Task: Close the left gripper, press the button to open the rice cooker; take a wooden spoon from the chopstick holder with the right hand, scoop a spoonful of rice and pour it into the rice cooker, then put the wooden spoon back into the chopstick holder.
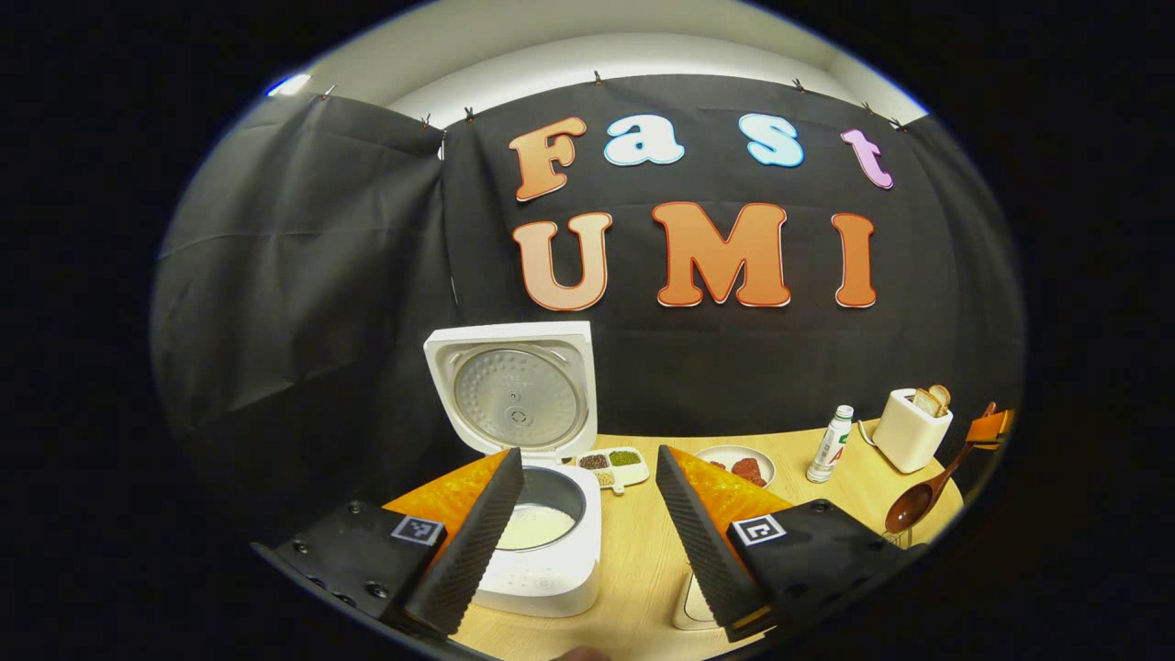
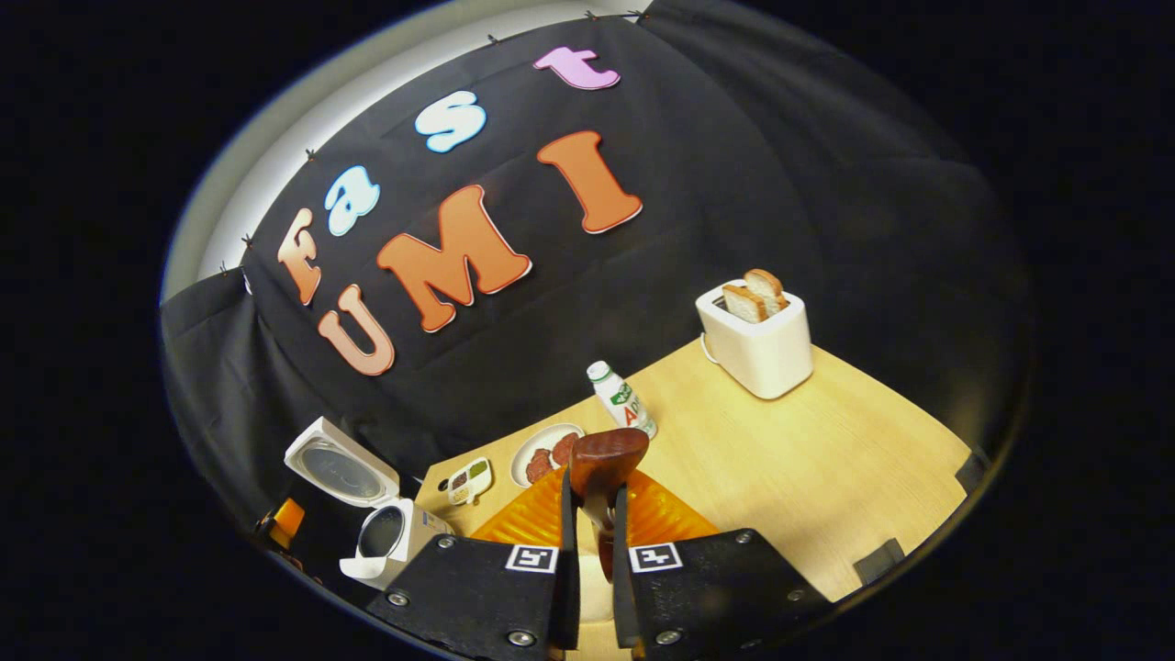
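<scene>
Wooden tabletop [image 1: 643,551] ran under my left gripper [image 1: 587,514], jaws wide before the open rice cooker [image 1: 542,542], while in the right gripper view my right gripper [image 2: 587,542] pinched the stiff, light wooden spoon [image 2: 606,459] low on its handle, bowl seemingly empty, so it might swivel.

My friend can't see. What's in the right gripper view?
The right gripper holds a wooden spoon over a table. Beyond are a toaster with bread, a bottle, a plate and an open rice cooker.
</scene>
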The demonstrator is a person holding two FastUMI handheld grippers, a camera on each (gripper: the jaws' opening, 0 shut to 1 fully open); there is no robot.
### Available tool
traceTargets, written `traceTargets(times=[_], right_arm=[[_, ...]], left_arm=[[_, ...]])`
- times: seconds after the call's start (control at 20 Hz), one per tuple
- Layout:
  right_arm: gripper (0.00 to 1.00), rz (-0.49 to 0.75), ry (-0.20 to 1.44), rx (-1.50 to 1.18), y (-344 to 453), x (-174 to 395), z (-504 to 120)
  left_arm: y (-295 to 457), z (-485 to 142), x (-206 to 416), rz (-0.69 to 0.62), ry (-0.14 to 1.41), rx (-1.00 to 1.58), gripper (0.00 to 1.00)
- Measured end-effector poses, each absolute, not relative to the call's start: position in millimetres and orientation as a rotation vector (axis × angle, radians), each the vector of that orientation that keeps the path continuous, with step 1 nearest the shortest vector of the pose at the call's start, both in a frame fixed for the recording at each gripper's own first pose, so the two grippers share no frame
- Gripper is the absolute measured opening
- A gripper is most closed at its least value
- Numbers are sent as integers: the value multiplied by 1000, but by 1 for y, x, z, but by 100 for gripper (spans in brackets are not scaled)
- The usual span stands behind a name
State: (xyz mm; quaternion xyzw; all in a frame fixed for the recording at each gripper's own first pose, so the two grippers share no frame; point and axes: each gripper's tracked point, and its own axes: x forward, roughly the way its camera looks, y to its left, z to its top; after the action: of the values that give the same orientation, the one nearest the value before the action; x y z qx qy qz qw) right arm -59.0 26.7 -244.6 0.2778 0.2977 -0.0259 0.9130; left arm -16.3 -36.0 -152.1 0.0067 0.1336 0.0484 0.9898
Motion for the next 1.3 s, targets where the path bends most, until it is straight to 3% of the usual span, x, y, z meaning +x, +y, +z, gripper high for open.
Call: traceTargets(times=[1.3], right_arm=[[14,-234,734,662,15,-110,-357]], left_arm=[[-8,-143,-29,199,281,59,98]])
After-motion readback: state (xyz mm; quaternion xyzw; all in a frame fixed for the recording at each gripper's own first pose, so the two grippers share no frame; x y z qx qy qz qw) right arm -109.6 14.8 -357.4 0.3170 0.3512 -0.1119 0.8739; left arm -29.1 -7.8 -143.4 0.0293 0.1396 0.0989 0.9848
